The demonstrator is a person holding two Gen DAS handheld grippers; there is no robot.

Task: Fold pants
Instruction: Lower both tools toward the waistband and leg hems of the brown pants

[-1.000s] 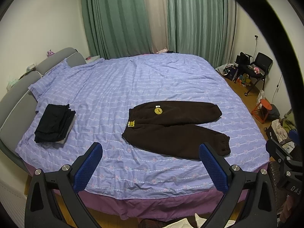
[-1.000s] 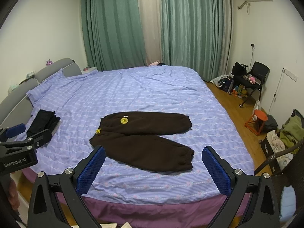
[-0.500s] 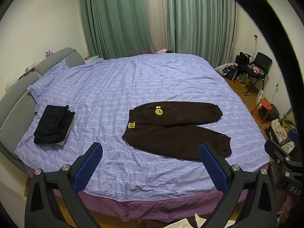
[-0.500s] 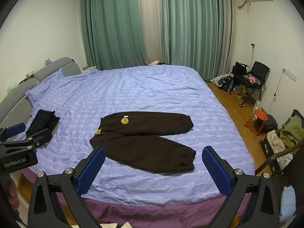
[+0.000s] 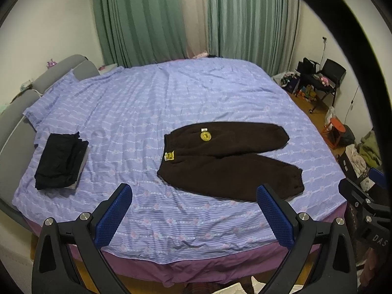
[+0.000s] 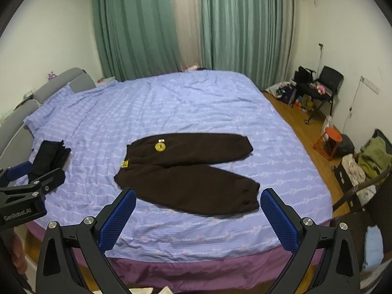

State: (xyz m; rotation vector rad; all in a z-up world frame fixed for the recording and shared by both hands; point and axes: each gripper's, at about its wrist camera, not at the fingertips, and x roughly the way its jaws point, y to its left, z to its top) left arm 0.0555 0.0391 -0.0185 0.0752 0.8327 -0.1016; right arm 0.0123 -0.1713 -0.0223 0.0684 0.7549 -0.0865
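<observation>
Pants-folding not started, judging by the layout. Landmark: dark brown fleece pants point(image 5: 227, 159), lying flat and unfolded on the big bed with the purple patterned sheet point(image 5: 152, 103), near the bed's front edge. Left of the pants, well apart, sits a stack of folded black clothes point(image 5: 61, 161), likely already-done items. On the pants, waistband at the left end with a round yellow badge point(image 5: 206, 136) and a small yellow tag point(image 5: 169, 156); both legs run to the right, splayed apart, cuffs at the right end. Right of the pants, past the bed edge, an orange stool point(image 6: 332, 142) on the wood floor, plus clutter.

Left gripper point(image 5: 193, 210) hovers in front of the bed, blue padded fingers point(image 5: 115, 213) spread wide, holding nothing, not touching the pants. Right gripper point(image 6: 198, 214) same: fingers spread, empty, short of the pants.

Left to do: everything. Leg onto leg, then fold lengthwise sections.
</observation>
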